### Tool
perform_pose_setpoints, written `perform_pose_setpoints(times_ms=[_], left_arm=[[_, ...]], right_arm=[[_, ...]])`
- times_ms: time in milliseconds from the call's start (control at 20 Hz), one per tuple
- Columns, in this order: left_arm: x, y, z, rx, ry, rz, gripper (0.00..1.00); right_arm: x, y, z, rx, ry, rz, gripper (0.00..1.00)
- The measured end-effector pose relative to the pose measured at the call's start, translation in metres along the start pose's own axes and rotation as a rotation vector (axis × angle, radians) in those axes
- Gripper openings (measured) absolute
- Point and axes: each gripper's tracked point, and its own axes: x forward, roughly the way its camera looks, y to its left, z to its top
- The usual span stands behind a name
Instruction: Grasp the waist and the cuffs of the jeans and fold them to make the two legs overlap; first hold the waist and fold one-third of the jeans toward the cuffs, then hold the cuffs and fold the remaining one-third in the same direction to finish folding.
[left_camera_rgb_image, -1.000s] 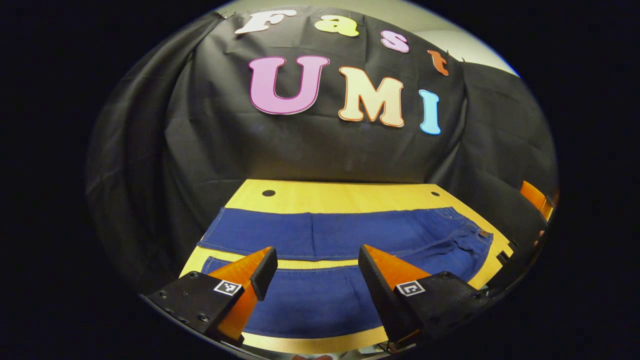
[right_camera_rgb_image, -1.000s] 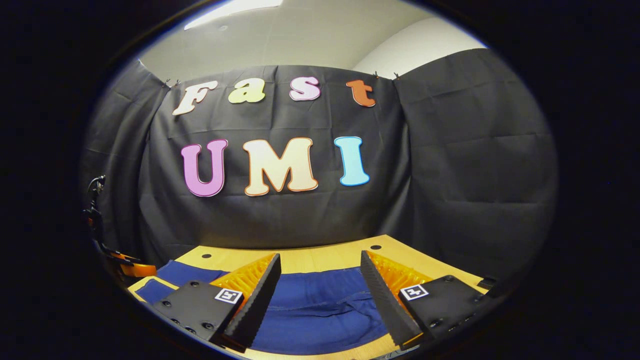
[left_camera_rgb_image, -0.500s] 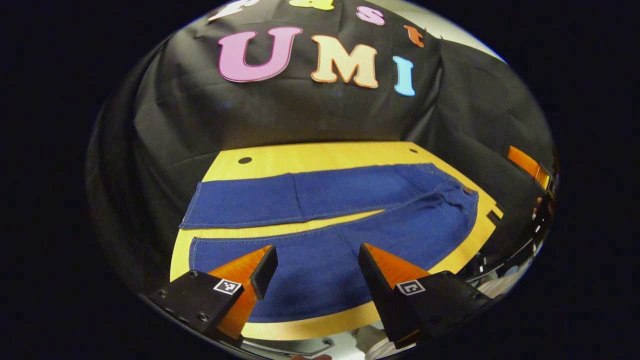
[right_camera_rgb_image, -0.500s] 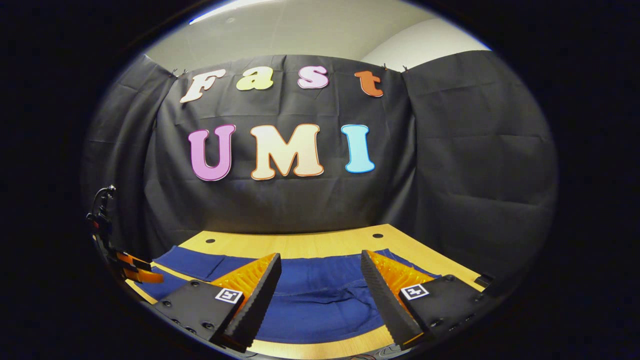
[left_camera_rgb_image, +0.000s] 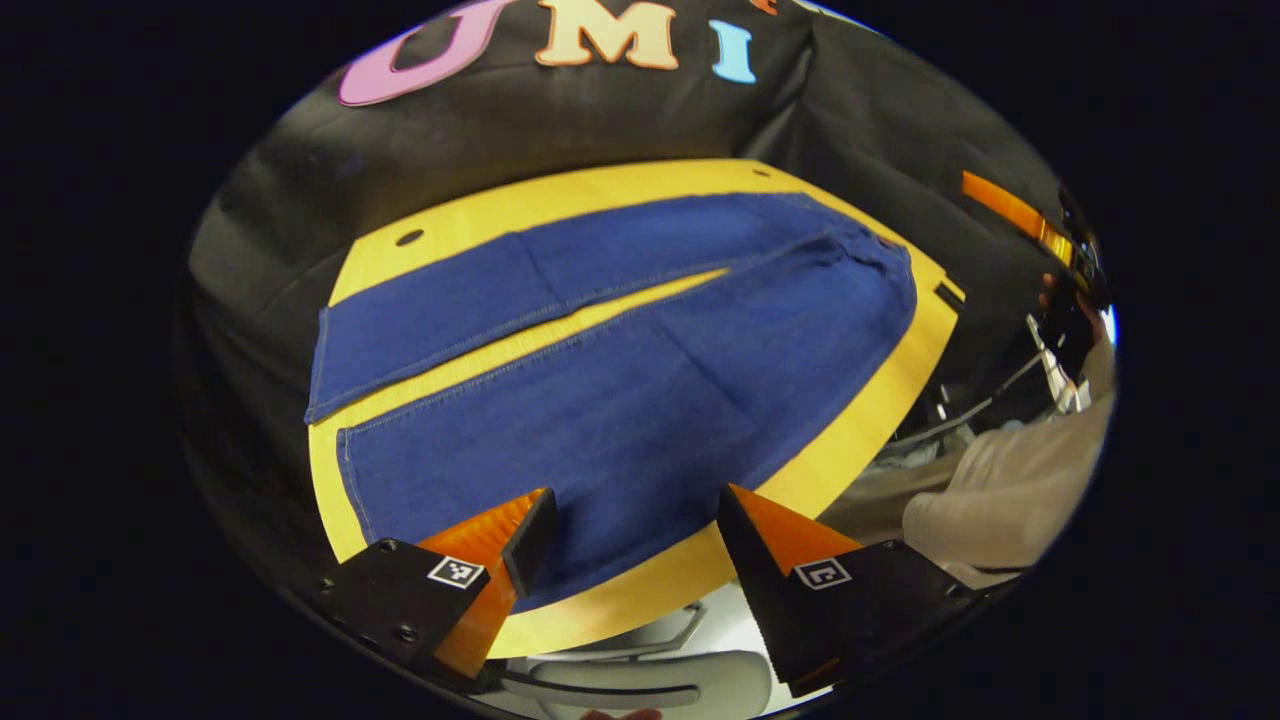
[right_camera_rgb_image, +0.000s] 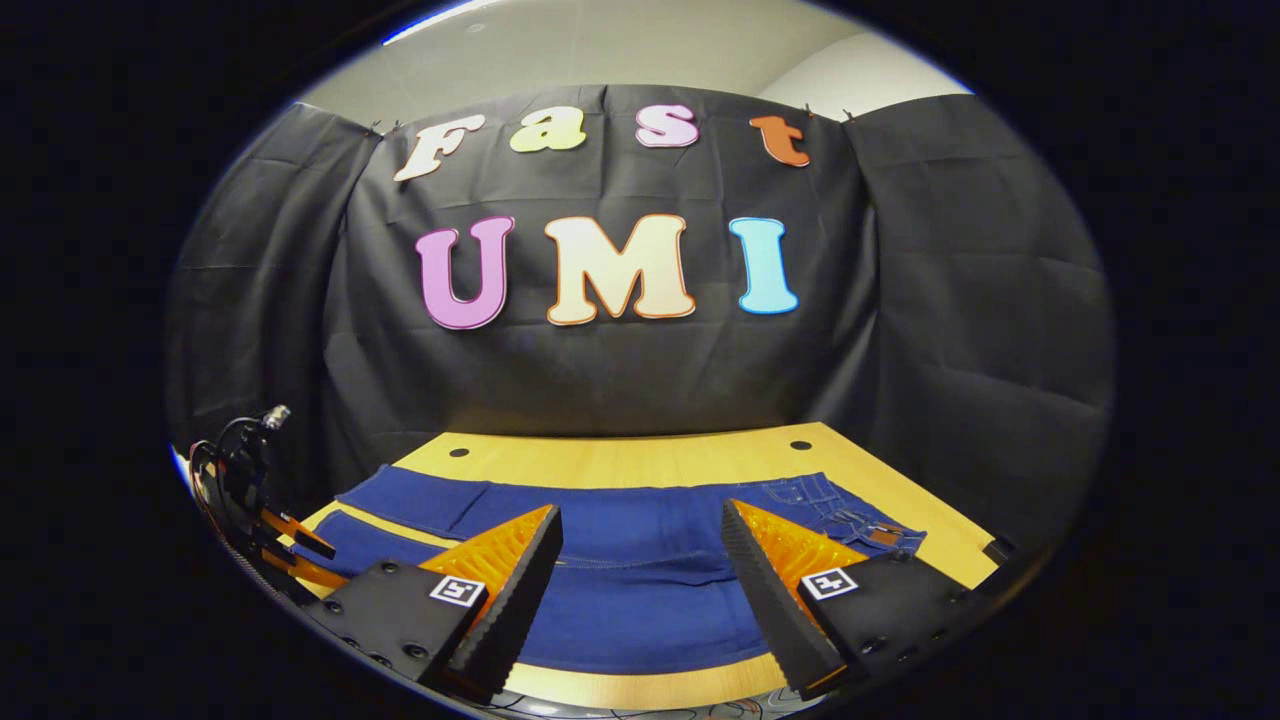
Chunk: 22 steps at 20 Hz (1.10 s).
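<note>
Jeans flat on table

Left gripper view: high, tilted down over table. Right gripper view: low, level. Shared: jeans.

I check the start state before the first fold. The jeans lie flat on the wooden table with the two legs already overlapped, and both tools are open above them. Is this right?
Not quite. In the left gripper view the two legs of the jeans lie side by side, spread apart, with a strip of the wooden table showing between them. The rest holds: the jeans are flat, and the left tool and right tool are both open.
</note>
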Motion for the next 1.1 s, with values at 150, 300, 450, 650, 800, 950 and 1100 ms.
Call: perform_pose_setpoints(times_ms=[150, 300, 450, 650, 800, 950, 1100], left_arm=[[0.004, 0.015, -0.027, 0.052, 0.125, -0.032, 0.96], [0.004, 0.022, -0.04, 0.1, 0.204, -0.045, 0.96], [0.001, 0.027, -0.048, 0.163, 0.269, -0.062, 0.96], [0.0, 0.041, -0.062, 0.226, 0.345, -0.073, 0.96], [0.001, 0.042, -0.063, 0.25, 0.369, -0.096, 0.93], [0.004, 0.045, -0.067, 0.295, 0.403, -0.078, 0.93], [0.005, 0.044, -0.067, 0.335, 0.436, -0.075, 0.93]], right_arm=[[0.001, 0.006, -0.007, -0.011, 0.024, 0.016, 0.99], [0.004, 0.005, -0.011, -0.001, 0.036, 0.008, 0.99], [0.004, 0.0, -0.016, 0.006, 0.051, -0.011, 0.99], [0.006, -0.005, -0.025, 0.009, 0.075, -0.033, 0.99], [0.009, -0.007, -0.031, 0.02, 0.093, -0.042, 0.99], [0.011, -0.005, -0.033, 0.019, 0.104, -0.041, 0.99], [0.012, -0.004, -0.033, 0.016, 0.102, -0.037, 0.99]])
